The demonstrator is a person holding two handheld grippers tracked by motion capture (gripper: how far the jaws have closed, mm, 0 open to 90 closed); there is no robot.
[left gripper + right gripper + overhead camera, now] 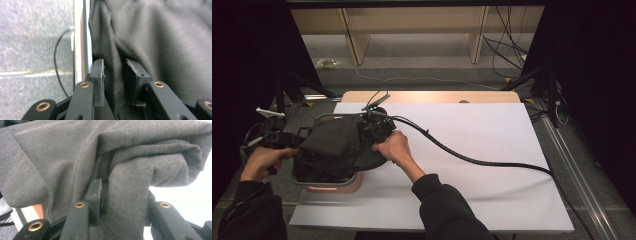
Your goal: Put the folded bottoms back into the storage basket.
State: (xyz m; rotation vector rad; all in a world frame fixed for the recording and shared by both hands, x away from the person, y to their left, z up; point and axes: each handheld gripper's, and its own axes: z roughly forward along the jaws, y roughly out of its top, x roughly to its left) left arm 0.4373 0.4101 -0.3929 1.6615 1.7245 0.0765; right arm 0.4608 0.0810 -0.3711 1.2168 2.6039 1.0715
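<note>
A dark grey garment (334, 142) is seen heaped over a copper-coloured basket (334, 187) at the left edge of the bench (472, 165), towards its near corner. Most of the cloth sits on or in the basket, while a fold spills over the basket's right side onto the white surface.

The left gripper (279, 140) is held at the left of the bundle; in the left gripper view a ridge of fabric (115, 75) lies between its jaws, which stand partly apart and are not seen to press on it.

The right gripper (377, 131) is set against the right side; its jaws stand partly apart with a thick fold (127, 202) between them, and whether it is pinched cannot be told.

The garment is judged gathered but not yet fully tucked in.
</note>
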